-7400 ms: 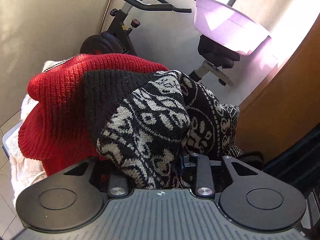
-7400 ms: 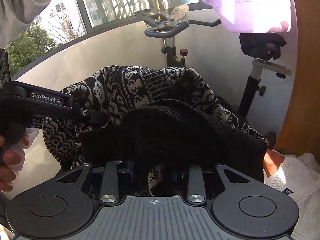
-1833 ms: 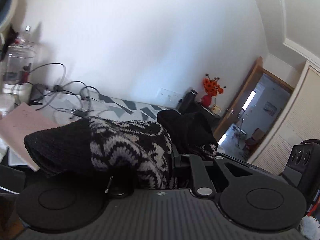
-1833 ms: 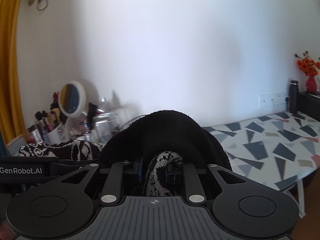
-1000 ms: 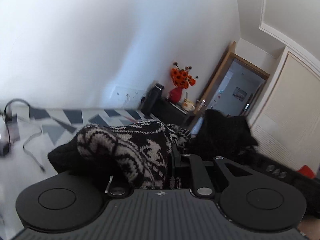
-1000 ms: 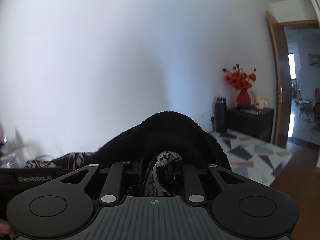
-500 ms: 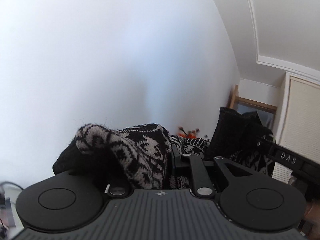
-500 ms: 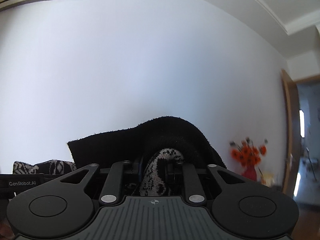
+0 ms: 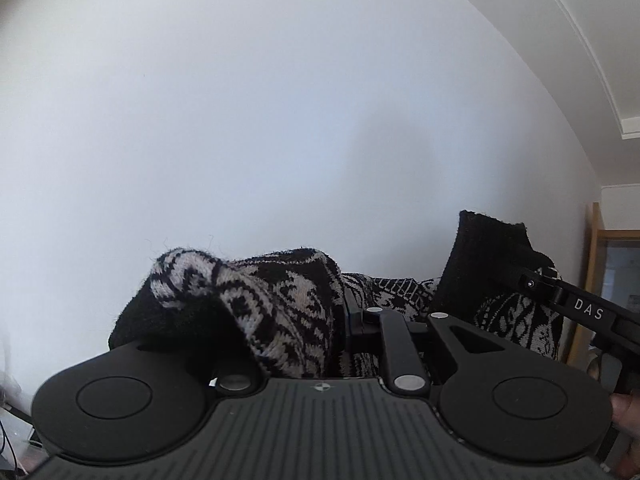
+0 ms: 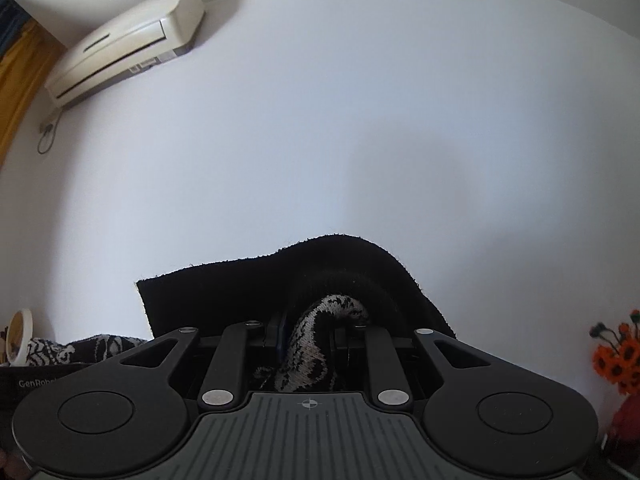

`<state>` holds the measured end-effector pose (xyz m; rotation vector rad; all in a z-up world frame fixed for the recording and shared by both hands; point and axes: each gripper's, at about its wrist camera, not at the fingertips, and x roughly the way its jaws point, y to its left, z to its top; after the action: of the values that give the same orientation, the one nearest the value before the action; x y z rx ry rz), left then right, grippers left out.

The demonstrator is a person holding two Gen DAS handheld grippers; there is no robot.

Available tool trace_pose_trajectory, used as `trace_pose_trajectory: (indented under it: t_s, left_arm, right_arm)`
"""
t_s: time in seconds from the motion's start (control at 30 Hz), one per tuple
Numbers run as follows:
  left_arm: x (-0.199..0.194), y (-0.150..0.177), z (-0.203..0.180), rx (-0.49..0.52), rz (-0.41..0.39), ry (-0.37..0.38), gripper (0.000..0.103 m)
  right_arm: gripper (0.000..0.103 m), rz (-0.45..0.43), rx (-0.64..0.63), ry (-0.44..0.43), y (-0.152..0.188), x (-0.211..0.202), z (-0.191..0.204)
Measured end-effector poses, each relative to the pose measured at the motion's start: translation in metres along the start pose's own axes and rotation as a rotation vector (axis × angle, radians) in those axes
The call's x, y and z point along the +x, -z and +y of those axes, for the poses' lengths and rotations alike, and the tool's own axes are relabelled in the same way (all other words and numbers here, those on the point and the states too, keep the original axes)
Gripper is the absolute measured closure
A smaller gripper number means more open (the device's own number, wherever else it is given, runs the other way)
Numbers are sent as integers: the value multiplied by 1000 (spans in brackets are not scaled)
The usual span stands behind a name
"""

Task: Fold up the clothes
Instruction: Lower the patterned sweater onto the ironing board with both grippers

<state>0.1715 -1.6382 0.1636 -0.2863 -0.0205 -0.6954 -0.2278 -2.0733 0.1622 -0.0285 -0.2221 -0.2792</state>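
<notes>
Right tool (image 9: 532,284) reads "DAS"; left tool (image 10: 44,376) — "GenRobot"; both grip sweater (image 9: 280,304).

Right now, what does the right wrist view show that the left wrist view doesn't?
Only the right wrist view shows the air conditioner high on the wall, the yellow curtain, the round mirror and the orange flowers. Only the left wrist view shows the wooden door frame and the ceiling moulding. Both show the white wall and the black-and-white patterned sweater, with the left gripper and the right gripper each shut on it.
</notes>
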Motion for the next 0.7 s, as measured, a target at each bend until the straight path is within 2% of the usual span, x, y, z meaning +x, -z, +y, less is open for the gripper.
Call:
trace_pose_trajectory:
  t_s: [0.1,0.23,0.4,0.5,0.63,0.67,0.7]
  left_arm:
    - [4,17,-28,37,27,-53,84]
    - [21,73,-35,29,219,-133,84]
    - [35,181,-8,-79,566,-211,84]
    - [30,250,4,-99,760,-243,84]
    - [-1,321,1,-56,910,-291,84]
    - [-5,335,-3,-33,934,-301,83]
    - [-4,343,-1,-26,956,-312,83]
  right_arm:
    - [86,8,6,-44,8,2,-31]
    - [86,181,28,-79,51,10,-68]
    - [86,529,89,-49,159,15,-106]
    - [86,729,115,-2,232,8,-119]
    - [86,952,140,69,326,-11,-132]
    - [85,990,155,82,349,-17,-128]
    - [85,988,162,86,366,-25,-117]
